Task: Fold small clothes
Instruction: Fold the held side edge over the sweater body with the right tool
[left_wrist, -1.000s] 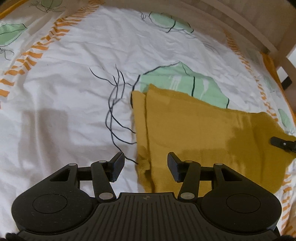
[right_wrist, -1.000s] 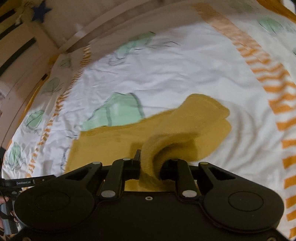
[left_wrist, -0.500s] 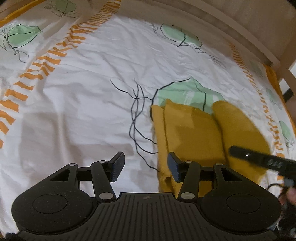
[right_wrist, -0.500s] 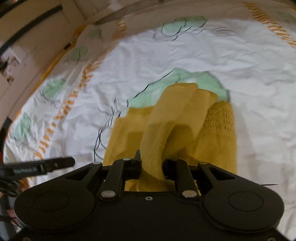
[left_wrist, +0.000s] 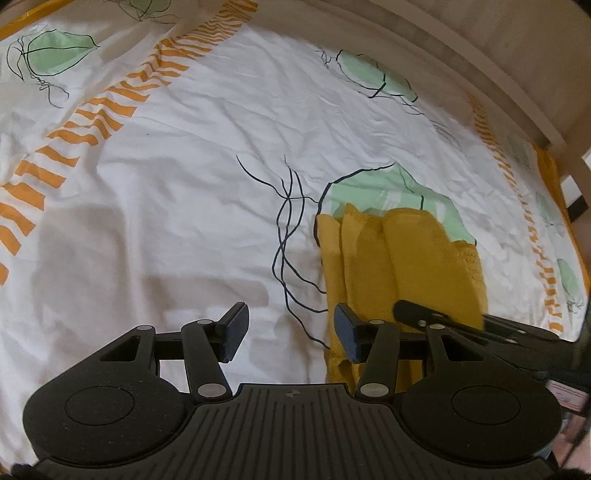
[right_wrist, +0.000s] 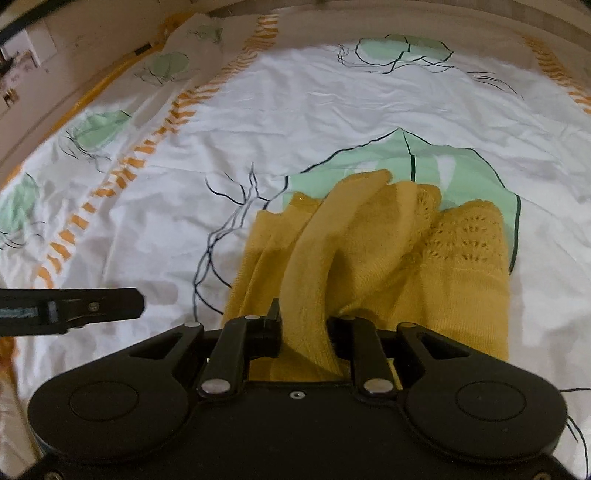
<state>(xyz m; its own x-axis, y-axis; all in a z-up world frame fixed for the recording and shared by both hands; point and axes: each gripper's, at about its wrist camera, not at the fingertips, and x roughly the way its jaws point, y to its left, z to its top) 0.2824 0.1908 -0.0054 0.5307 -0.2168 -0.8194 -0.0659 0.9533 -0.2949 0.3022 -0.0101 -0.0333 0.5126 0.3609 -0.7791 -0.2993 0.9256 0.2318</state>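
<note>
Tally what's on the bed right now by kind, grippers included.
Mustard-yellow knitted garment: 1, partly folded, one fold between the right gripper's jaws
White bedsheet printed with green leaves and orange stripes: 1
Black two-finger grippers: 2, the left gripper open and empty, the right gripper gripping the garment
Total: 4

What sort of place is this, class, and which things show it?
Probably a bedroom: a printed bedsheet spread over a bed, a pale wooden bed frame along its edge, and a mustard knitted garment being folded on it.

A white bed sheet (left_wrist: 184, 206) with green leaf prints and orange stripes is lying wrinkled, a pale wooden frame (left_wrist: 480, 62) bordering it.
</note>
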